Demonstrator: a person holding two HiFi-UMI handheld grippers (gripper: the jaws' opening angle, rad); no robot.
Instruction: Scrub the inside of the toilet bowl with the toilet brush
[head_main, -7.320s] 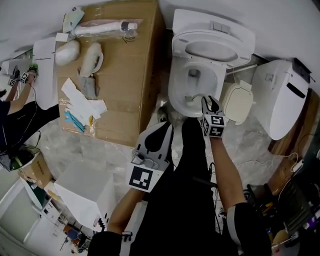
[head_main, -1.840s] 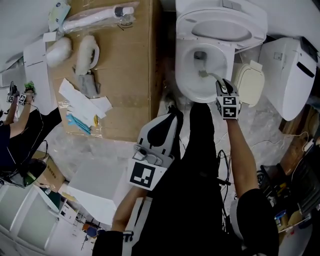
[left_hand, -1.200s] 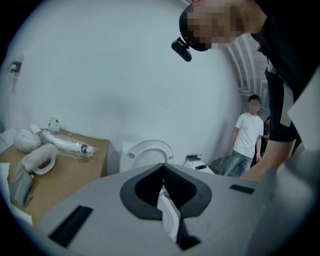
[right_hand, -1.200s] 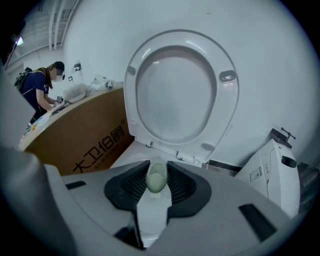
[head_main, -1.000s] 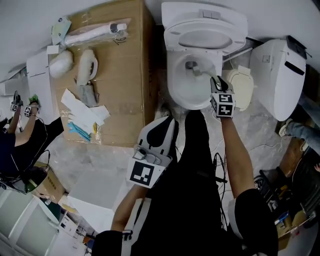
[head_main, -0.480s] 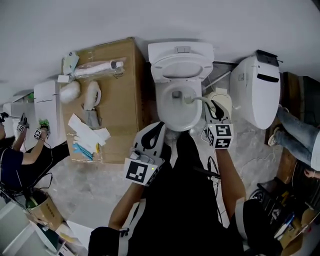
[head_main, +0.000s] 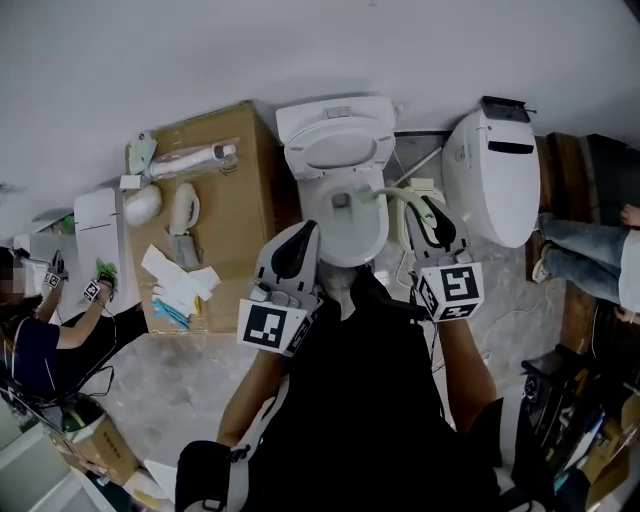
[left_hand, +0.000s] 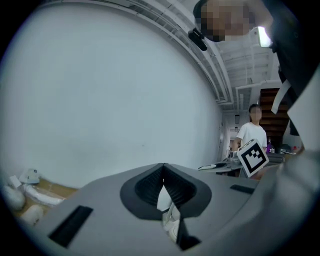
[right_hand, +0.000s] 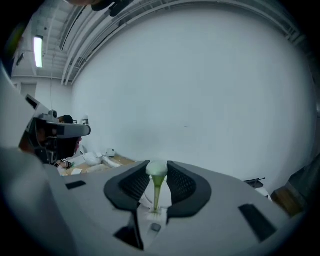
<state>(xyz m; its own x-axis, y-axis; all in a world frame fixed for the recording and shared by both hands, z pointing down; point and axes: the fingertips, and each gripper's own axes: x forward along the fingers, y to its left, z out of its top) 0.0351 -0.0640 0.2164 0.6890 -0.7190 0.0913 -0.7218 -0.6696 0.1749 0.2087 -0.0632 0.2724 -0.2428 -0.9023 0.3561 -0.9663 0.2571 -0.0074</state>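
Note:
The white toilet (head_main: 312, 215) stands with its seat lid (head_main: 335, 143) raised. My right gripper (head_main: 428, 212) hovers just right of the bowl, shut on the pale green handle of the toilet brush (head_main: 388, 193), which arcs left over the rim into the bowl. In the right gripper view the jaws (right_hand: 157, 172) pinch the handle's white end, and the brush (right_hand: 156, 192) runs down toward the bowl. My left gripper (head_main: 298, 235) is held above the bowl's near left rim, shut with nothing in it; its tips (left_hand: 163, 176) meet.
A cardboard box (head_main: 225, 215) with packaged parts and papers stands left of the toilet. A second white toilet unit (head_main: 490, 175) sits to the right. A cream container (head_main: 412, 188) is behind my right gripper. People stand at the far left (head_main: 40, 335) and far right (head_main: 600, 245).
The head view has lifted and pulled back. My right gripper drew back from over the bowl to its right side, still holding the brush. The left gripper rose toward the bowl, still shut.

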